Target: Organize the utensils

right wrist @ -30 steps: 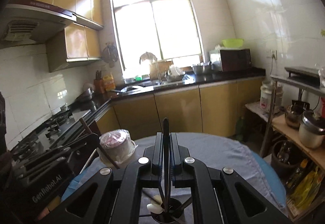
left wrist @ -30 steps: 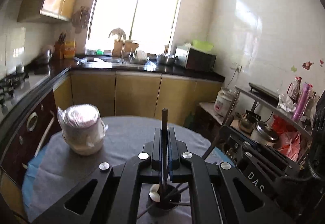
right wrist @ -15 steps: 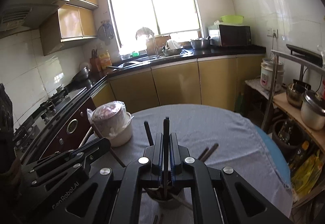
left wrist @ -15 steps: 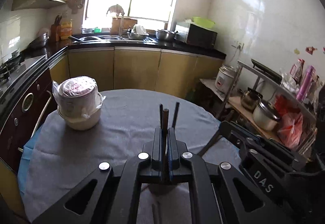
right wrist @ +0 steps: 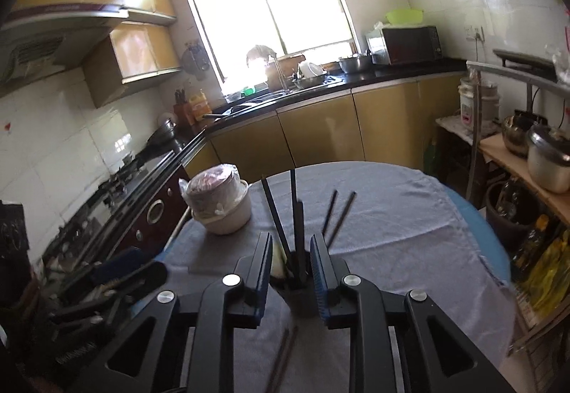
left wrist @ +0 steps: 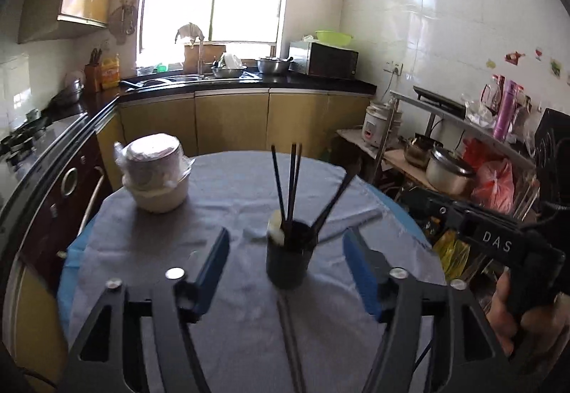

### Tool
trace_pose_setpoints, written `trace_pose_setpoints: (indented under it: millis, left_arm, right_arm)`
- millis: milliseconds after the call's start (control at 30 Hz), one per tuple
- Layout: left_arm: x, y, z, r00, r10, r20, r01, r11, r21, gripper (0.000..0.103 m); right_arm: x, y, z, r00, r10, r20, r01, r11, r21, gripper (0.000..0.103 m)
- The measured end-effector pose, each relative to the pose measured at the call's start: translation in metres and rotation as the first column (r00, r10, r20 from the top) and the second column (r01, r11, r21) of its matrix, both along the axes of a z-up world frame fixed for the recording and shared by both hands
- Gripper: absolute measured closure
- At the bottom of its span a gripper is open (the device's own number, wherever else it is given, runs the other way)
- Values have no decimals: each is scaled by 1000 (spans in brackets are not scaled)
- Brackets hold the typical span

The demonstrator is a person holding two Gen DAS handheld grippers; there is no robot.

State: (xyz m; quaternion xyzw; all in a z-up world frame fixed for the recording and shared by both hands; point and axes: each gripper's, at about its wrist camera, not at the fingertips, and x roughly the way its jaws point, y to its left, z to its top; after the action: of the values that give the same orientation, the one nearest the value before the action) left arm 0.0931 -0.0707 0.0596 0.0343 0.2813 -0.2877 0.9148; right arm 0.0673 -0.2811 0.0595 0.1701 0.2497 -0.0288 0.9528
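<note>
Nearest, a pair of chopsticks (left wrist: pixel 290 339) is seen lying on the table (left wrist: pixel 231 339) toward its near edge. The left gripper (left wrist: pixel 286 272) is seen opening, jaws wide and empty. The right gripper (right wrist: pixel 291 270) is also opening, its jaws narrow, nothing gripped. Beyond stands the dark cup (left wrist: pixel 289 254), about mid-table, with chopsticks and a white spoon (left wrist: pixel 276 232) in it. A wrapped bowl (left wrist: pixel 156 176) is set near the far left edge.

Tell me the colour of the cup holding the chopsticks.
Black. The cup shows best in the left wrist view; the chopsticks in it look black too.
</note>
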Motion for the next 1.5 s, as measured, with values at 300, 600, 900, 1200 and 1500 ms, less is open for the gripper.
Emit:
trace_pose_setpoints:
  millis: [300,600,900,1200,1500]
  left_arm:
    - [-47,15,-43,989,149,15,-150,979,140,12]
    - [-41,30,-69,958,288,-7,-278,933,228,12]
    - [-34,32,-76,942,335,-14,-322,917,233,12]
    - [-28,32,-84,940,339,-38,-321,917,237,12]
    - [-25,38,-85,933,356,-46,-336,912,233,12]
  right_arm:
    - [-52,48,-37,997,-18,-75,8,990,-138,38]
    - [-64,58,-67,993,-50,-106,38,993,-114,38]
    - [-60,59,-70,991,-80,-112,68,992,-103,38]
    - [-52,59,-77,986,-87,-143,75,993,-88,38]
    - [-50,64,-78,986,-92,-137,80,993,-91,38]
